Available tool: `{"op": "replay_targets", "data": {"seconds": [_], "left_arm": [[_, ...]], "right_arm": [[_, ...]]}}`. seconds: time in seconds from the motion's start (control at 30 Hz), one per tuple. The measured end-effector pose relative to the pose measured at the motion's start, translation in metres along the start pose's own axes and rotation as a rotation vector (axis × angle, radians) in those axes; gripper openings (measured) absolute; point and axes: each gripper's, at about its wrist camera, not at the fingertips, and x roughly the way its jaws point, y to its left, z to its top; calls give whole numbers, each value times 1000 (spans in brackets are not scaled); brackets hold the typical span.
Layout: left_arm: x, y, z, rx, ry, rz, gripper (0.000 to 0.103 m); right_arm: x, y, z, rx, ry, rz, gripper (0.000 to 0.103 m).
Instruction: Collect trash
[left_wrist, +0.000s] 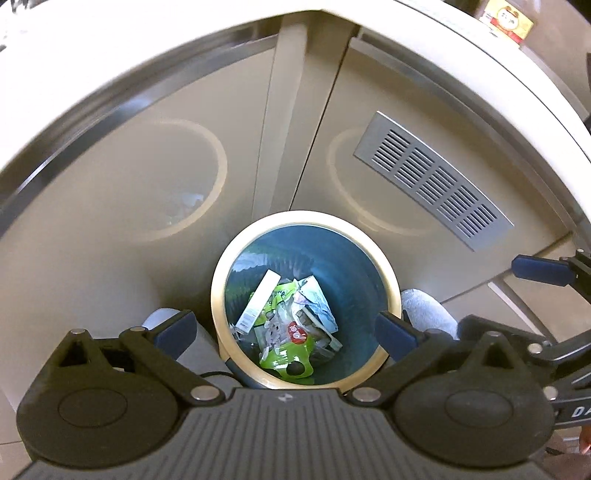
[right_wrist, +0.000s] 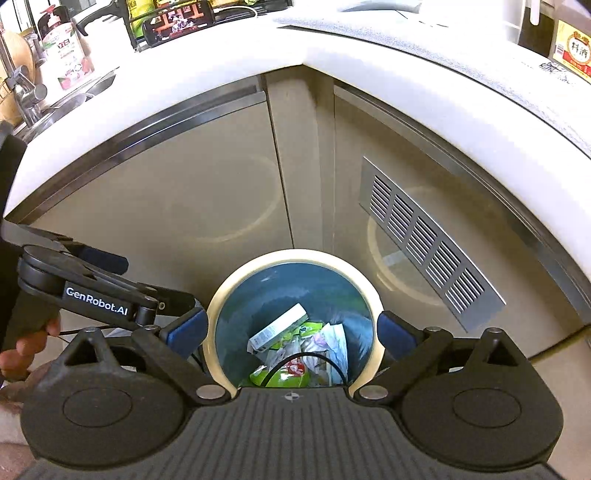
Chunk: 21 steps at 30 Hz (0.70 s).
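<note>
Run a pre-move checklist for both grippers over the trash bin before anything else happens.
1. Left gripper empty, jaws open: ok.
2. Right gripper empty, jaws open: ok.
3. Trash bin upright in the cabinet corner: ok.
4. Trash inside the bin, green wrapper and white box, none draped on the rim: ok.
5. Black cable clear of the bin: not ok, it loops across the opening in the right wrist view.
6. Further trash left to collect: cannot tell.
</note>
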Motion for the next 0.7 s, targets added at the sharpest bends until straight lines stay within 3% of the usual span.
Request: {"op": "replay_targets", "data": {"seconds": [0.33,0.7], "left_arm": [[-14,-9,-3,37,7,54,103],[-16,-17,-5,83,13,85,103]], "right_arm": [[16,0,-8,59,83,-38,98],[17,1,-10,47,72,-63,98]]}}
